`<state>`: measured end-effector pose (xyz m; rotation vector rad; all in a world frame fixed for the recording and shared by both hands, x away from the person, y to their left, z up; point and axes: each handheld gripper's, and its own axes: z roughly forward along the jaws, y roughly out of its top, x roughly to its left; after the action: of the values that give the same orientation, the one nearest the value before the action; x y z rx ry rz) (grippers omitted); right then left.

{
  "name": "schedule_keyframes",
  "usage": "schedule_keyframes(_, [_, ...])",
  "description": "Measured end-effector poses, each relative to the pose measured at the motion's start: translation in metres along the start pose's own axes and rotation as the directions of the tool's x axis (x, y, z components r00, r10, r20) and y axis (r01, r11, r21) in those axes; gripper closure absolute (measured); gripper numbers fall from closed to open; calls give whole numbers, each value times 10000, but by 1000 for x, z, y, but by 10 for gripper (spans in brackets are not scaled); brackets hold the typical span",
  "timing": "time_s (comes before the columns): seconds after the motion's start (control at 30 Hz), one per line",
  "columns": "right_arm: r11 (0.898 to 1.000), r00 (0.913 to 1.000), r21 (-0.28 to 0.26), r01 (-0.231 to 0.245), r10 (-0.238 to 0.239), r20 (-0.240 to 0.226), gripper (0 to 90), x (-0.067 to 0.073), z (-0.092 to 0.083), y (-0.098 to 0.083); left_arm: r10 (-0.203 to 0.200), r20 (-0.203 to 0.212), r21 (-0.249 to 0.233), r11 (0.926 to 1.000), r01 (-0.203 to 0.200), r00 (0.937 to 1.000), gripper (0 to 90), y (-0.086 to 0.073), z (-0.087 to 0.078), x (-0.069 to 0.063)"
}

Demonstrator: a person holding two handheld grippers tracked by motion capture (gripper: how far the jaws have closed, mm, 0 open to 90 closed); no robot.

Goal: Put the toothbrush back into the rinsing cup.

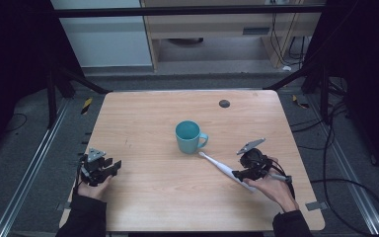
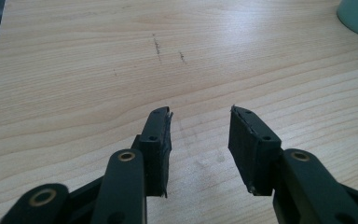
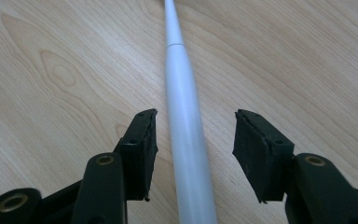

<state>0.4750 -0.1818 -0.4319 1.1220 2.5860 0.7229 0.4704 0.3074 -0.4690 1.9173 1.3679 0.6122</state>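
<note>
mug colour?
Teal, inside and out; the mug shows best in the high view, beside the white toothbrush.

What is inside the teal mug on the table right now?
The teal mug looks empty as far as its teal inner wall shows; its near wall hides the bottom. The white toothbrush lies outside it on the table.

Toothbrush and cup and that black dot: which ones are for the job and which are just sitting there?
For the job:
- white toothbrush, lying between the open right claw
- teal cup

Just there:
- black dot
- left claw, open over the table
</note>
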Motion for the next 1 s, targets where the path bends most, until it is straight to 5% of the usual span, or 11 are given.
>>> schedule_keyframes(0.47, [9942, 9994, 1049, 256, -229, -270, 466, 0, 24, 10, -29, 27, 20, 10000, 28, 10000, 577, 0, 1, 0])
schedule_keyframes(1.0, [9803, 9985, 1952, 306, -213, -495, 542, -1, 45, 12, -6, 31, 34, 10000, 6, 10000, 578, 0, 1, 0])
